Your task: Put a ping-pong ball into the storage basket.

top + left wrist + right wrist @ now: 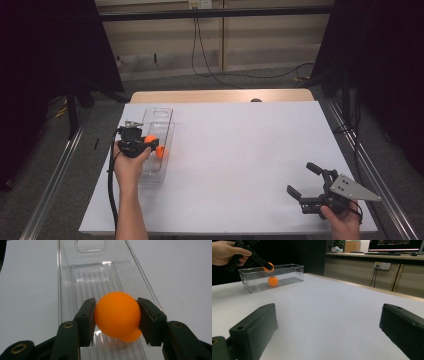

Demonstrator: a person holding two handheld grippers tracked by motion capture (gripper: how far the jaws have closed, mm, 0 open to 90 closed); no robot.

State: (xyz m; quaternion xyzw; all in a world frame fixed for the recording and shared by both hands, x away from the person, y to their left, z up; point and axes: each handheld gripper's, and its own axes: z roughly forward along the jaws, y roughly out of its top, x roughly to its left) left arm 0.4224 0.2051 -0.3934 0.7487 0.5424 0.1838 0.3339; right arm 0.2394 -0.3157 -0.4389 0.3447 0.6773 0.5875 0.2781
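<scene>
An orange ball (117, 315) sits pinched between the black jaws of my left gripper (116, 303), just above a clear plastic tray (60, 277). A second orange ball (132, 337) lies on the tray floor right under it. From the high view, the left gripper (148, 142) hovers over the tray (159, 111) at the table's left, holding its ball (149, 138), with the other ball (161, 151) beside it. My right gripper (301, 178) rests open and empty at the near right. In the right gripper view its jaws (328, 315) stand wide apart, facing the distant tray (287, 265).
A white sheet (240, 150) covers the table, with a wooden edge (220, 96) at the far side. Metal rails (370, 170) run along both sides, and dark curtains flank the table. Cables trail on the floor beyond.
</scene>
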